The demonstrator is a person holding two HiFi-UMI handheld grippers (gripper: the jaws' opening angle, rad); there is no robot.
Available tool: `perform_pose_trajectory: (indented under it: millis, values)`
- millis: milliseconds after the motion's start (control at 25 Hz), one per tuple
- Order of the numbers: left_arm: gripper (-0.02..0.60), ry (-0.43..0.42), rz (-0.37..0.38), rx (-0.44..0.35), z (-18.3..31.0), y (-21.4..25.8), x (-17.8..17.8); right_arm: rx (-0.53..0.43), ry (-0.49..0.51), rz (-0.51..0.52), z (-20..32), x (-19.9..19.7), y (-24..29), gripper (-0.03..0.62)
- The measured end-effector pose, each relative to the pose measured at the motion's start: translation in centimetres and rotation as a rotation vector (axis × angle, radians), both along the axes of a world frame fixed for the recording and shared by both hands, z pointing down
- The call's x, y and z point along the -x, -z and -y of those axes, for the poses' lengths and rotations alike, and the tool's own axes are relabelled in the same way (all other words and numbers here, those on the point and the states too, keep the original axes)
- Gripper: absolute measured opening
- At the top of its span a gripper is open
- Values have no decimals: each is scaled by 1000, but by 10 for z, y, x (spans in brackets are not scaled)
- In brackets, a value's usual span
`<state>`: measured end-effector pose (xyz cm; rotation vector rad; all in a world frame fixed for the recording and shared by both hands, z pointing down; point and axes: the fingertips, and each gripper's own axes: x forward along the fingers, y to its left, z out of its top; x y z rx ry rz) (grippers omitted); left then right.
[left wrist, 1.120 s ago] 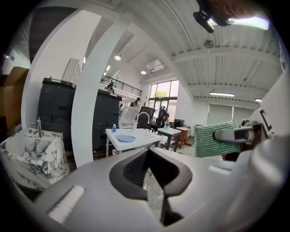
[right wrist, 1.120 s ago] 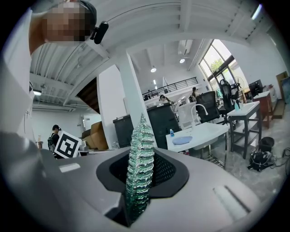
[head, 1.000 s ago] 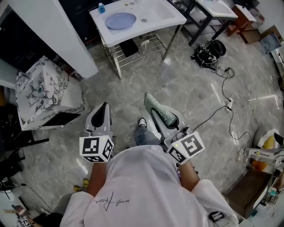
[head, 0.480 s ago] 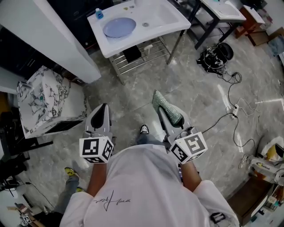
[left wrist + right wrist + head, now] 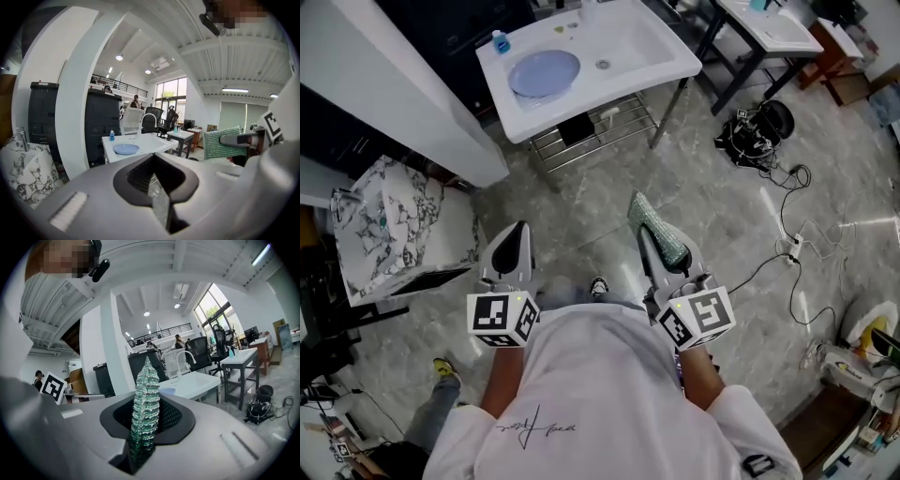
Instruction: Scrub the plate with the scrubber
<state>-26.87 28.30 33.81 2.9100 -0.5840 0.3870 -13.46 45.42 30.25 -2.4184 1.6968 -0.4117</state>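
Note:
A pale blue plate [image 5: 544,72] lies on the left side of a white sink stand [image 5: 649,54], far ahead of both grippers. The same plate [image 5: 125,149] shows small in the left gripper view, and as a blue sliver [image 5: 166,391] in the right gripper view. My right gripper [image 5: 654,246] is shut on a green sparkly scrubber [image 5: 657,231], which stands up between the jaws [image 5: 145,404]. My left gripper [image 5: 516,242] is shut with nothing in it. Both are held at waist height above the floor.
A small blue bottle [image 5: 501,41] stands at the sink stand's back left. A wire rack [image 5: 592,117] sits under it. A white pillar [image 5: 403,84] and a marbled white cabinet [image 5: 394,225] are at left. Cables and a black bag [image 5: 759,122] lie on the floor at right.
The person has stepped forward: the sink stand and plate have come nearer in the head view. Both grippers keep their pose, the right one still holding the scrubber.

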Motion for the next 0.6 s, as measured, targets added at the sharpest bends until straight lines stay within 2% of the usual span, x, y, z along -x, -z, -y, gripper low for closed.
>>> perform_pose_trajectory:
  millis: [160, 360, 600]
  values:
    - [54, -3, -11, -2, 4, 3, -14, 3, -7, -34, 6, -11, 1, 61]
    - [54, 8, -21, 18, 18, -3, -29, 4, 54, -54, 25, -16, 3, 63]
    - [54, 26, -38, 39, 52, -11, -55, 43, 66, -82, 63, -39, -1, 63]
